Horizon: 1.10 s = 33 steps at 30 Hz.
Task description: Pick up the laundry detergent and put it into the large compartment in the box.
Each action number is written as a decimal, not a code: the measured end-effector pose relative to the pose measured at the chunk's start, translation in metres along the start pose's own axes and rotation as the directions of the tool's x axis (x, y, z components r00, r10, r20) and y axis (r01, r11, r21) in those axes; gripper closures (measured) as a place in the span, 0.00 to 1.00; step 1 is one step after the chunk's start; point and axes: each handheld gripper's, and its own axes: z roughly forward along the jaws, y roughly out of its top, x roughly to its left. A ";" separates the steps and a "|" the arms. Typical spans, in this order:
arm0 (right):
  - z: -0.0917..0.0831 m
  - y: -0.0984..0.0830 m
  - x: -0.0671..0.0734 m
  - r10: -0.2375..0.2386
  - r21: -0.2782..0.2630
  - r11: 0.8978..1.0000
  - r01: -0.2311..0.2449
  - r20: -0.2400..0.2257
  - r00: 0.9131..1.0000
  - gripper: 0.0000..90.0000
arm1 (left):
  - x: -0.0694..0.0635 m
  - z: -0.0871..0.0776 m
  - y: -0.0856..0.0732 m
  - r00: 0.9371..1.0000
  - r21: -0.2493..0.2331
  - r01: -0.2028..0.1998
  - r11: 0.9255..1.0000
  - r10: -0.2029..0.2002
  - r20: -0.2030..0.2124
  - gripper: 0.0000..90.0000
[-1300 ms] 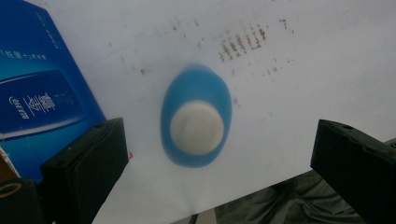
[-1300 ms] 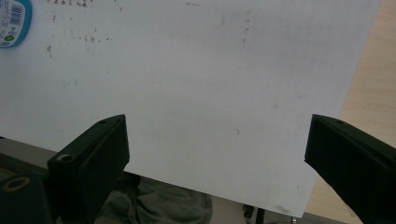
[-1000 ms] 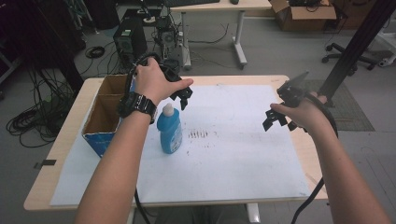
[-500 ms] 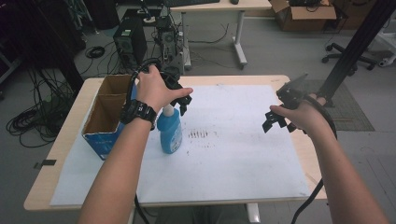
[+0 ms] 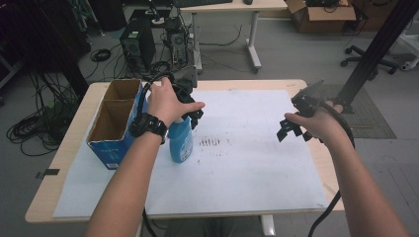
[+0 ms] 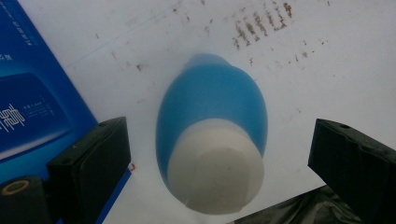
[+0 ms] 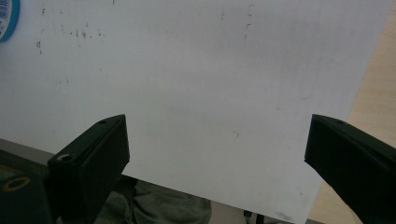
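Note:
A blue bottle (image 5: 181,142) with a white cap (image 6: 215,176) stands upright on the white paper sheet (image 5: 247,168), just right of the blue cardboard box (image 5: 113,121). My left gripper (image 5: 190,106) hovers directly above the bottle, looking down on its cap. Its jaws stand wide apart on either side of the cap and touch nothing. My right gripper (image 5: 294,129) is held above the right part of the paper, jaws wide apart with nothing between them.
The open-topped box has two compartments and stands at the table's left. Dark smudges (image 5: 212,142) mark the paper near its middle. The wooden table edge (image 7: 373,102) runs along the paper's right side. Computer towers and cables lie on the floor behind.
My left gripper has shifted slightly toward me, settling over the bottle's cap. The right gripper has barely moved.

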 end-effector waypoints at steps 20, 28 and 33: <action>0.006 0.001 0.001 -0.007 0.005 1.000 0.007 -0.004 1.000 0.07 | -0.002 0.022 0.000 1.000 0.026 0.001 1.000 -0.001 -0.009 0.08; 0.007 0.001 0.000 -0.008 0.005 1.000 0.008 -0.004 1.000 0.07 | -0.002 0.028 0.000 1.000 0.026 0.007 1.000 -0.006 -0.010 0.09; 0.007 0.001 0.001 -0.010 0.007 1.000 0.010 -0.005 1.000 0.07 | -0.002 0.029 0.000 1.000 0.020 0.009 1.000 -0.009 -0.012 0.13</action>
